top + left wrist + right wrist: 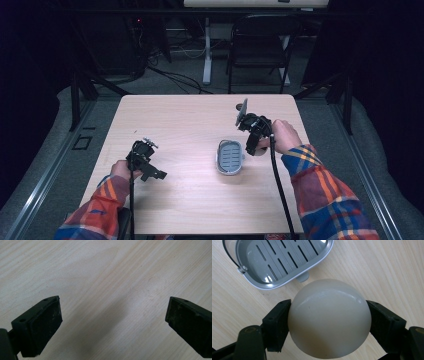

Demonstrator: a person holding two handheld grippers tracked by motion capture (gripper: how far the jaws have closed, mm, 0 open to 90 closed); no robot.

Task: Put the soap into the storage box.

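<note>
Right gripper (329,322): its two black jaws are pinched on a cream ball (329,318), one pad on each side; in the high view this gripper (256,136) sits just right of the dish.
Ball: smooth, pale, round, held clear above the wooden table (387,270); it is beside the dish, not in it.
Dish: a grey slotted soap dish (279,260) with a thin wire handle, lying flat and empty near the table's middle (230,157).
Left gripper (113,322): jaws spread wide with nothing between them, pointed at bare wood; in the high view it (142,159) rests over the left part of the table, well apart from the dish.
Progress: judged from this, the pick-up is done; the ball is gripped, and carrying it over the dish and letting go is what remains.
Next move: likely a short shift toward the dish, then a lowering and release.
Risk: a round ball may roll off the shallow dish if dropped off-centre.
In the way: nothing lies between ball and dish.
Surroundings: a dark chair (257,42) and floor cables (175,77) stand beyond the far edge of the table.
</note>
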